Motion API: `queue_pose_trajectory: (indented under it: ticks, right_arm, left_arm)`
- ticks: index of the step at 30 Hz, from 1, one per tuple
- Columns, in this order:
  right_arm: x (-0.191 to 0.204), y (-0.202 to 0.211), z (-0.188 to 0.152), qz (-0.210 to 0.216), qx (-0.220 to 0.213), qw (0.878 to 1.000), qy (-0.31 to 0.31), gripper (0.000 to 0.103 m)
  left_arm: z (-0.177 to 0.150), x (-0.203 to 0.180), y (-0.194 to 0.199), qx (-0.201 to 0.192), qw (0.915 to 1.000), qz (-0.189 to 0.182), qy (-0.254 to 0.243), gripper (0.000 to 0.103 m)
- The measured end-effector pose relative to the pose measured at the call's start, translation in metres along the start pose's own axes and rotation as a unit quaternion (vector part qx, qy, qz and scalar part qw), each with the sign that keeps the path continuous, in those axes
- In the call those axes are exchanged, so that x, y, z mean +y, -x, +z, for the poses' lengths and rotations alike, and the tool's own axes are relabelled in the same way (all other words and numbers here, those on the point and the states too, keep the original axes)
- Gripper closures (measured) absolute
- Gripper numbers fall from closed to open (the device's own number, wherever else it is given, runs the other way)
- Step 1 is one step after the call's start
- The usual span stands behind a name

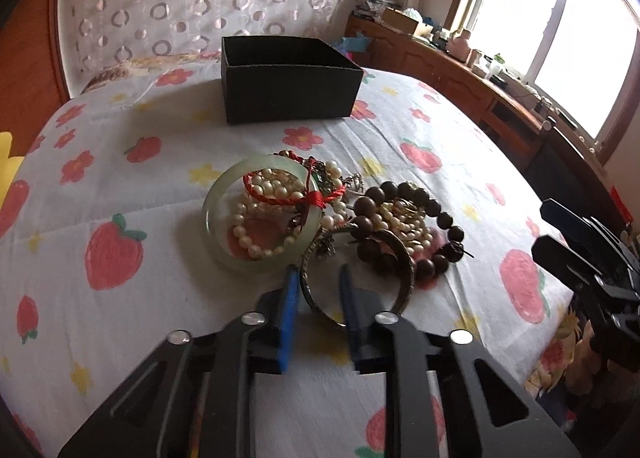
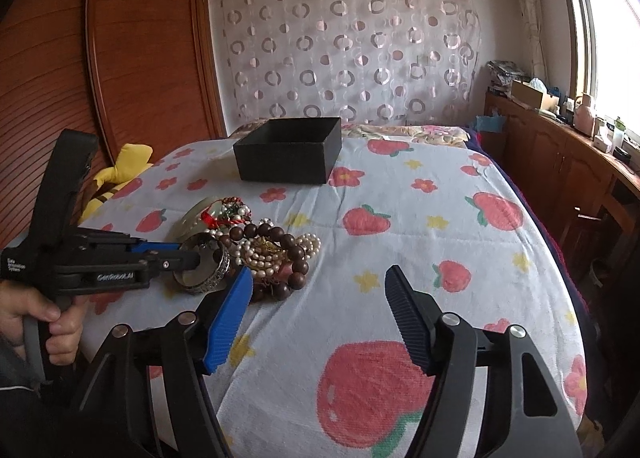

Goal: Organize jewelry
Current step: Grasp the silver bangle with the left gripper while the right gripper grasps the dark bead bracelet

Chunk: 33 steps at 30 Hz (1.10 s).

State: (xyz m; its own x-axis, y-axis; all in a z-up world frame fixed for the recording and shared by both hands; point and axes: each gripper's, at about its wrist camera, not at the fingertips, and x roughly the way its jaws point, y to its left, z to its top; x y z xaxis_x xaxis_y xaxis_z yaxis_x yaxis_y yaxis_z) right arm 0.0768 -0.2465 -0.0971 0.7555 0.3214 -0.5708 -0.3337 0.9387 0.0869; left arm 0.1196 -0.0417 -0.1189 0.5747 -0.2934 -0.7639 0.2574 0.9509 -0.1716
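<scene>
A heap of jewelry lies on the bed: a pale green jade bangle (image 1: 224, 214), pearl strands (image 1: 256, 234), a red cord (image 1: 304, 196), dark wooden beads (image 1: 400, 194) and a carved metal bangle (image 1: 400, 270). My left gripper (image 1: 318, 278) is open, its jaws set on either side of the metal bangle's near rim; it also shows in the right wrist view (image 2: 188, 254) at the same bangle (image 2: 216, 270). An open black box (image 1: 288, 86) stands behind the heap. My right gripper (image 2: 320, 282) is open and empty, just right of the heap (image 2: 276, 250).
The bed has a strawberry-and-flower cover (image 2: 440, 226). A wooden cabinet (image 2: 560, 162) with clutter runs along the right under the window. A wooden wardrobe (image 2: 140, 58) and a yellow plush toy (image 2: 120, 170) are on the left.
</scene>
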Motion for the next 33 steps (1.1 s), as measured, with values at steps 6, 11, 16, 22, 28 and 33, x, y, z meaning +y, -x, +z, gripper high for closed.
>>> queue_pose_trajectory:
  ticks: [6,11,16,22,28,33]
  right_arm:
    - [-0.001,-0.004,-0.001,0.003,0.007,1.0,0.005,0.032]
    - [-0.002,-0.018,0.001,0.015,0.023,1.0,0.014,0.041]
    - [-0.001,-0.045,0.006,0.033,0.066,0.997,0.032,0.069]
    - [0.001,-0.067,0.014,0.05,0.099,0.993,0.033,0.079]
    - [-0.003,-0.085,0.024,0.068,0.131,0.989,0.017,0.079]
    - [-0.01,-0.094,0.027,0.081,0.149,0.986,0.0,0.08]
  left_arm:
    - [-0.006,0.004,0.013,-0.019,0.9998,0.008,-0.007,0.099]
    - [-0.013,0.013,0.038,-0.046,0.9989,-0.002,0.011,0.099]
    - [-0.016,0.017,0.056,-0.068,0.9975,0.004,0.021,0.099]
    - [-0.018,0.02,0.062,-0.078,0.9967,0.007,0.02,0.099]
    - [-0.02,0.016,0.063,-0.079,0.9968,0.005,0.015,0.098]
    - [-0.02,0.016,0.063,-0.08,0.9967,0.003,0.015,0.098]
